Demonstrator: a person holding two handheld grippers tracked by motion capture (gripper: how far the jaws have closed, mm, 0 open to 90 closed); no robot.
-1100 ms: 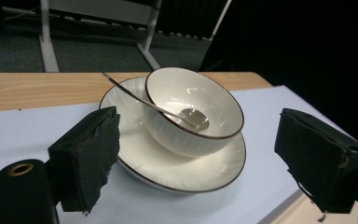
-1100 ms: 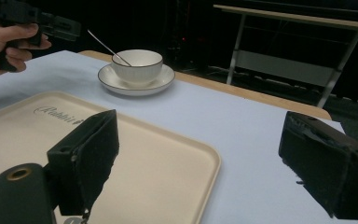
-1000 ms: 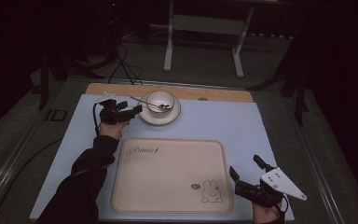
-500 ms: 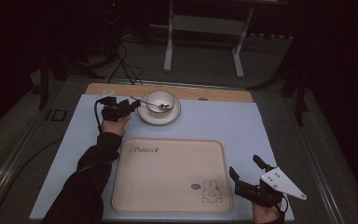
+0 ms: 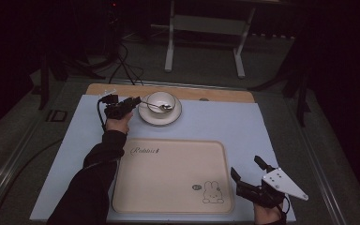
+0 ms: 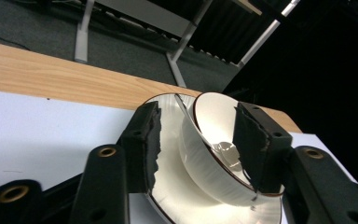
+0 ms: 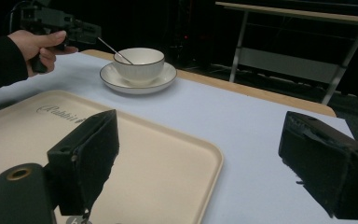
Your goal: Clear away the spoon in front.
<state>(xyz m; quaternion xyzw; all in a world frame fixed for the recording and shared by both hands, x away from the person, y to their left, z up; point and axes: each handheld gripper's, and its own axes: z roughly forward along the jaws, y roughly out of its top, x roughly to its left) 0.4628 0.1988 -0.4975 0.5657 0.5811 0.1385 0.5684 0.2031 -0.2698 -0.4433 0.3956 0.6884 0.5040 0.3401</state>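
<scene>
Your blue mat (image 5: 225, 122) covers most of the table, with a strip of wooden table edge (image 5: 168, 90) showing along its far side. Take the cream tray (image 5: 168, 173) as the landmark: it lies on the near half of the mat, with a rabbit print (image 5: 212, 192) in its near right corner and a written word (image 5: 145, 151) by its far left corner.

Beyond the tray's far edge, well apart from it, stands the saucer (image 5: 160, 115), and on the saucer sits the white bowl (image 5: 161, 100) with a dark rim. A spoon (image 5: 154, 105) lies in the bowl, its handle leaning out over the rim on the left side.

Your left gripper (image 5: 133, 101) is past the tray's far left corner, right at the saucer's left edge. In the left gripper view its jaws have just been closing, and they now stand on either side of the bowl (image 6: 214, 149): one pad outside the wall over the saucer (image 6: 168, 186), the other inside the bowl. I cannot be sure the pads press on the wall yet; a gap seems to remain.

Your right gripper (image 5: 247, 169) rests just off the tray's near right corner, jaws spread wide with nothing between them.
</scene>
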